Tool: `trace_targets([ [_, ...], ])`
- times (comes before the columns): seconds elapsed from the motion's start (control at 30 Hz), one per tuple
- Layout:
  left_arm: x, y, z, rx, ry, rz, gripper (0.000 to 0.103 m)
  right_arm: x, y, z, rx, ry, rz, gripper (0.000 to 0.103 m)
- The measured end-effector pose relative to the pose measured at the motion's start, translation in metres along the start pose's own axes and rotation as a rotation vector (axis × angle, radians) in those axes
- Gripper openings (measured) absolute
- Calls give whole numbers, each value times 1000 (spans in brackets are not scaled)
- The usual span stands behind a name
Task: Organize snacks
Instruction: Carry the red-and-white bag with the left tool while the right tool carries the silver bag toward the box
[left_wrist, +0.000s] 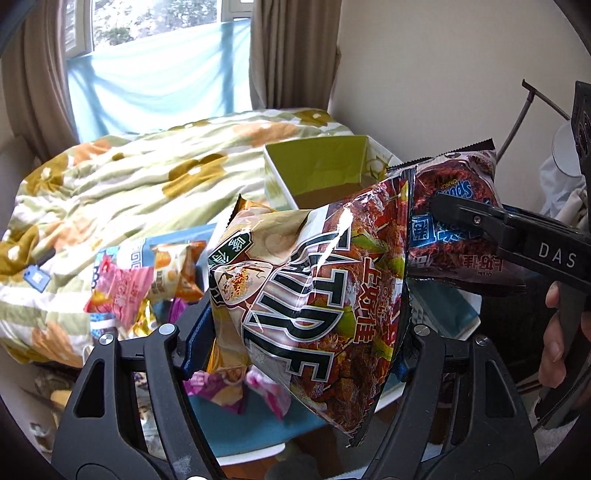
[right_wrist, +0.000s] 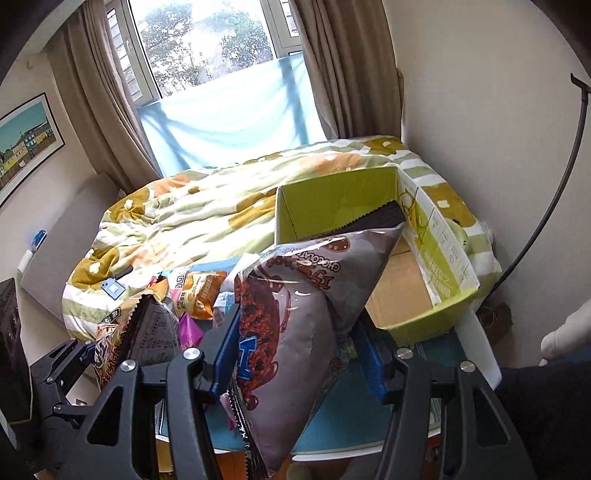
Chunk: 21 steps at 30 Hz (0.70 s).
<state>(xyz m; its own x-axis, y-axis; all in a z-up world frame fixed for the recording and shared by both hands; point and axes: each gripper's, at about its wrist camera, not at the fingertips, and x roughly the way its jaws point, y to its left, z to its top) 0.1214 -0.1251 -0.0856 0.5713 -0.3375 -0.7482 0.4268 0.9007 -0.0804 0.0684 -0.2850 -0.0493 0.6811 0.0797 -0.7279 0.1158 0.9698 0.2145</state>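
Observation:
My left gripper is shut on a big red-brown chip bag and holds it up in the air; the bag also shows at the left of the right wrist view. My right gripper is shut on a grey and brown chocolate snack bag, also lifted; that bag shows in the left wrist view with a black finger across it. An open green cardboard box stands just beyond both bags; it also shows in the left wrist view.
Several loose snack packets lie on a blue-topped table below the bags. A bed with a flowered quilt lies behind, with a blue phone on it. A wall is at the right.

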Motion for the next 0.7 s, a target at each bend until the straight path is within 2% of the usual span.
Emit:
trace_targets([
  [0.13,24,-18,40,-47,-28,19,71,13,-26,30,-21,-5,33,53],
  [0.3,68,-44,91,-54,-34,67,71,43,-59,73,-83,27,67,53],
  [0.43,108,-60,125,-72,-17,99,72,74,-84,101,-110,44,44,53],
  [0.53,143,-66,144,-79,14,119,72,100,-100,116,-172,85,23,55],
  [0.63,180,-66,154,-97,65,131,72,124,-122,128,-150,168,89,55],
  [0.7,202,-66,159,-97,104,145,72,136,-135,134,-130,180,114,55],
])
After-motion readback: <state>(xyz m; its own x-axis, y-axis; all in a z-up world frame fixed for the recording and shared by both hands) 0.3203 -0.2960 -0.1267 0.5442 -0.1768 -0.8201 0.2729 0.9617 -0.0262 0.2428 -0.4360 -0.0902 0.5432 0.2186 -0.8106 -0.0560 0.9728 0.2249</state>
